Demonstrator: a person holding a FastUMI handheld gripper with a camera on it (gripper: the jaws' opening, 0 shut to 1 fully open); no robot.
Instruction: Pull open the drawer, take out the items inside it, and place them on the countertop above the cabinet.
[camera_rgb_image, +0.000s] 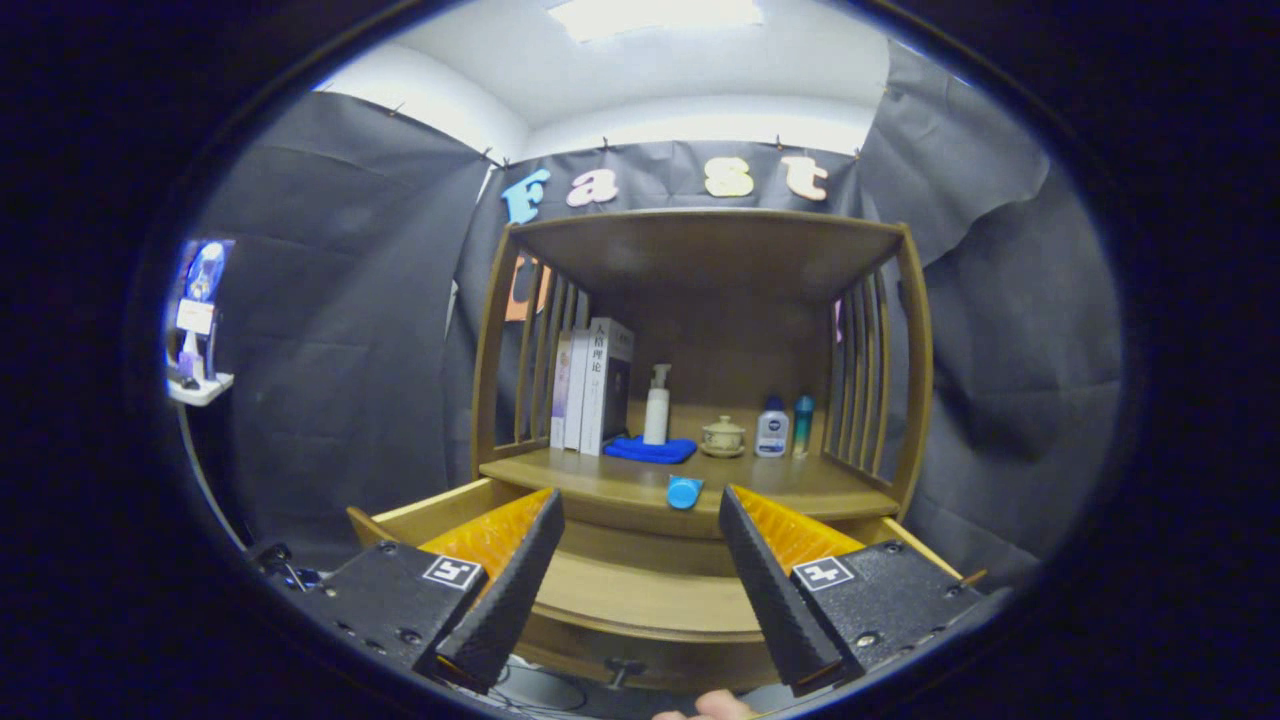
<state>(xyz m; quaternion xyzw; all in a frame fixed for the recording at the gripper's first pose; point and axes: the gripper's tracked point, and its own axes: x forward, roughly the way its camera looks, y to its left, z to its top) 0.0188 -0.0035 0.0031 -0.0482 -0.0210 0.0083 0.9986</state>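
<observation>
While jaws gape, drawer (640, 590) lies between.

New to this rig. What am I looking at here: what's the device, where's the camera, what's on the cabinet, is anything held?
It is a handheld two-finger gripper; a person carries it, no robot arm. The fisheye camera rides on it and looks forward along the two fingers, which show at the bottom, open and holding nothing.

Ahead stands a wooden cabinet with its drawer pulled open beneath the fingers; its visible floor looks bare. On the countertop above it: a small blue item at the front edge, and further back books, a white pump bottle on a blue cloth, a small lidded cup and two small bottles.
</observation>
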